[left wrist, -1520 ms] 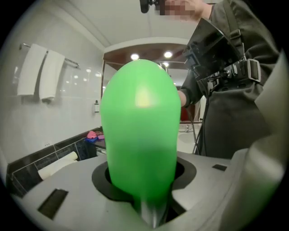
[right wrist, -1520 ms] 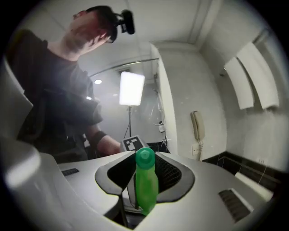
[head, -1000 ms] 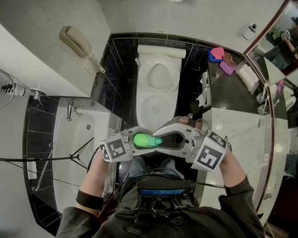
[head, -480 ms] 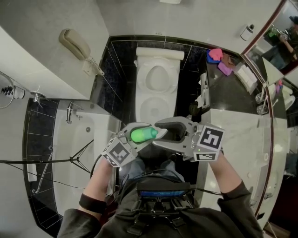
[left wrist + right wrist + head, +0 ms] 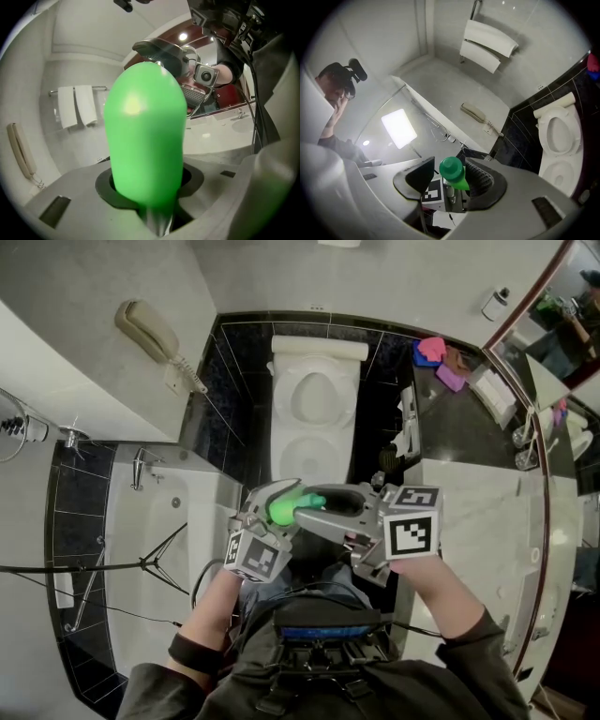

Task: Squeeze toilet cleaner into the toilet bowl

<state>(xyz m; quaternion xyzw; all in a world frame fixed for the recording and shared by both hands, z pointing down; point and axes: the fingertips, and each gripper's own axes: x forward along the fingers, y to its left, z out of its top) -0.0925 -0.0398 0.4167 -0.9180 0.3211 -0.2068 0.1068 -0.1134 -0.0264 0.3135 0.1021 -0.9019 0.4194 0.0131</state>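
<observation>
The left claw is clamped on the green bottle, held near level in front of the person. The right claw has just been opening, and its jaws stand apart around the bottle's cap. The toilet stands beyond them.

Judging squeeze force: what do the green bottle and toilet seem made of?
The green bottle: probably plastic, smooth and semi-glossy, with a soft highlight on its side. The toilet: likely glazed ceramic, uniformly white and smooth.
</observation>
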